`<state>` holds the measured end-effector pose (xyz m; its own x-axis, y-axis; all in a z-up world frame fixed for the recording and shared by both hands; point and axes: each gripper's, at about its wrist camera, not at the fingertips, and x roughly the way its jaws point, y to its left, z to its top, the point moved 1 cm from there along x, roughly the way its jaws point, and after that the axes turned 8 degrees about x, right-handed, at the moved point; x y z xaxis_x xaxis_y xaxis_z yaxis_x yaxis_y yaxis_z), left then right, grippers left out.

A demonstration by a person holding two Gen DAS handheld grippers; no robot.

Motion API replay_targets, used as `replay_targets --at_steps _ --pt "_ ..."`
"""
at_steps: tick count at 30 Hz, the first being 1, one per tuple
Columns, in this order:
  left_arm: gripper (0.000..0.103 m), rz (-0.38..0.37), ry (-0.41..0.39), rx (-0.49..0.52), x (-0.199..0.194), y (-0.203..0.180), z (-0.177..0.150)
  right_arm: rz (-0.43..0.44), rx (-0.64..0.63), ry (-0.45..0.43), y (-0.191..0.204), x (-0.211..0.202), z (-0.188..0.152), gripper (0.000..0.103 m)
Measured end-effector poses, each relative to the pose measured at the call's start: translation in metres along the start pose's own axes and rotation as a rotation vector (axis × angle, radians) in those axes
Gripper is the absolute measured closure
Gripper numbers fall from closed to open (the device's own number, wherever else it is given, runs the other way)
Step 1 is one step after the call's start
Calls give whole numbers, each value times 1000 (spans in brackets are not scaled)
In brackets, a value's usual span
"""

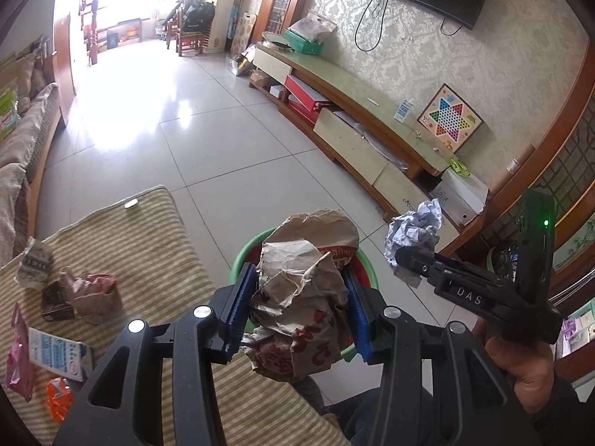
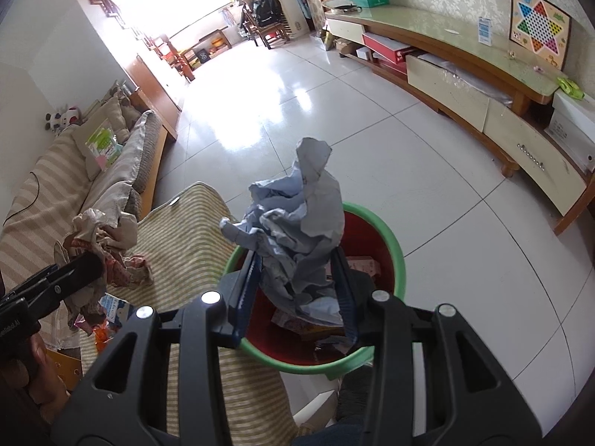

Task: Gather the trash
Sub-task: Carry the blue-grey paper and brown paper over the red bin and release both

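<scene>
My left gripper (image 1: 299, 290) is shut on a crumpled brown paper bag (image 1: 305, 293), held just above the green bin (image 1: 241, 256) beside the striped table. My right gripper (image 2: 297, 282) is shut on a crumpled ball of white paper (image 2: 297, 230), hanging over the same green bin (image 2: 394, 245), whose red inside holds several scraps. In the left wrist view the right gripper (image 1: 403, 256) shows at the right with the white paper (image 1: 412, 230) in its jaws. The left gripper (image 2: 93, 265) appears at the left of the right wrist view with the brown bag (image 2: 108, 238).
More trash lies on the striped table cover (image 1: 148, 238): a brown wrapper (image 1: 93, 293), a patterned scrap (image 1: 35, 264), a pink packet (image 1: 18, 353), a blue-white pack (image 1: 59, 349), an orange wrapper (image 1: 57, 401). A sofa (image 2: 74, 171) stands left, a long TV cabinet (image 2: 465, 85) right, tiled floor between.
</scene>
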<state>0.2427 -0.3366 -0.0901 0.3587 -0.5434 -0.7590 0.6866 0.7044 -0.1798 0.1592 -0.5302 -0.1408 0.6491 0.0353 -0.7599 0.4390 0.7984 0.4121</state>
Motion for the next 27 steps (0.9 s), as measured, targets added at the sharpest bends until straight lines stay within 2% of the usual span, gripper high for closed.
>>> replay_targets --at_steps 7,19,22,23,24,25,27 --pt "59 -33 23 -10 31 -10 11 -3 27 37 -19 20 -4 65" --pt "55 -57 67 -8 60 -15 16 -22 -3 53 -16 33 -6 65" --pt "52 -69 64 -22 62 -16 17 -26 -11 60 -16 34 -6 64" --pt "45 -67 61 -24 62 -16 18 -30 -13 59 -16 35 -6 62" --pt "38 -64 59 -24 62 -17 18 -34 -17 63 -15 36 -6 56" --pt "36 -63 58 -24 61 -16 18 -34 -25 73 -14 37 -7 52" --pt "32 -57 56 -27 59 -15 20 -36 -38 70 -10 37 -7 30"
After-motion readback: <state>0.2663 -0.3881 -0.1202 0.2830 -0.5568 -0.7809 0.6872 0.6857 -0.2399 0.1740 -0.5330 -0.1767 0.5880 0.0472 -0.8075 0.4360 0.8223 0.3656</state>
